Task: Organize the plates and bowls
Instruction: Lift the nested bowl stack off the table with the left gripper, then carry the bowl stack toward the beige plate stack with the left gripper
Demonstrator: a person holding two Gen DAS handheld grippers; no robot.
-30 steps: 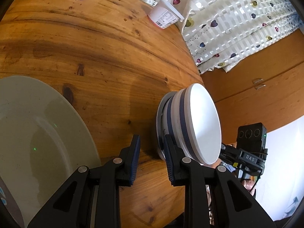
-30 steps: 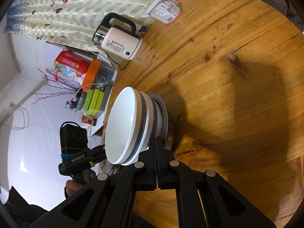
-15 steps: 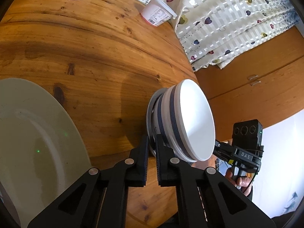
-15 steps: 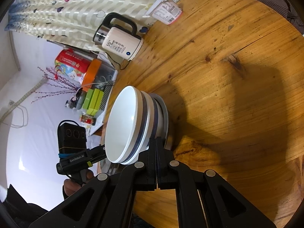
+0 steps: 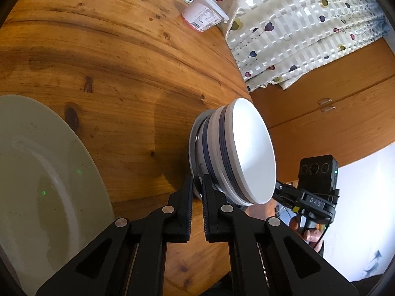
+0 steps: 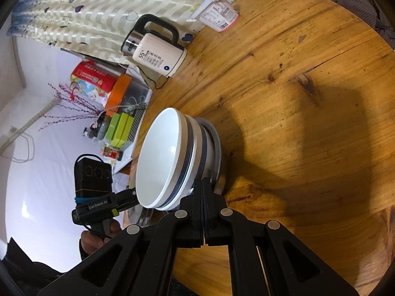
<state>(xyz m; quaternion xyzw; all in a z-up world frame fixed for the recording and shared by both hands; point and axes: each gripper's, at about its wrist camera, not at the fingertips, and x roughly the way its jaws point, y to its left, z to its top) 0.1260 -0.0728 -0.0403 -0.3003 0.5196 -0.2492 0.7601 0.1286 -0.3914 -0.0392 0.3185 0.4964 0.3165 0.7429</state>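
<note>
Left wrist view: the left gripper (image 5: 196, 185) has its fingers drawn in to a narrow gap around the rim of a small plate (image 5: 193, 145) under a stack of bowls (image 5: 237, 153), near the edge of the round wooden table (image 5: 111, 56). The bowls are white with dark blue bands, nested tightly, smooth white inside. A large pale plate (image 5: 37, 172) lies well apart on the left. A yogurt cup (image 5: 203, 17) lies tipped by the heart-print curtain (image 5: 296, 24).

Right wrist view: the right gripper (image 6: 203, 185) is pressed fully together, its tips at the plate's edge (image 6: 218, 155) beneath the bowls (image 6: 167, 157); whether anything sits between the pads, I cannot tell. A cream kettle (image 6: 158, 54) stands at the table's far edge.
</note>
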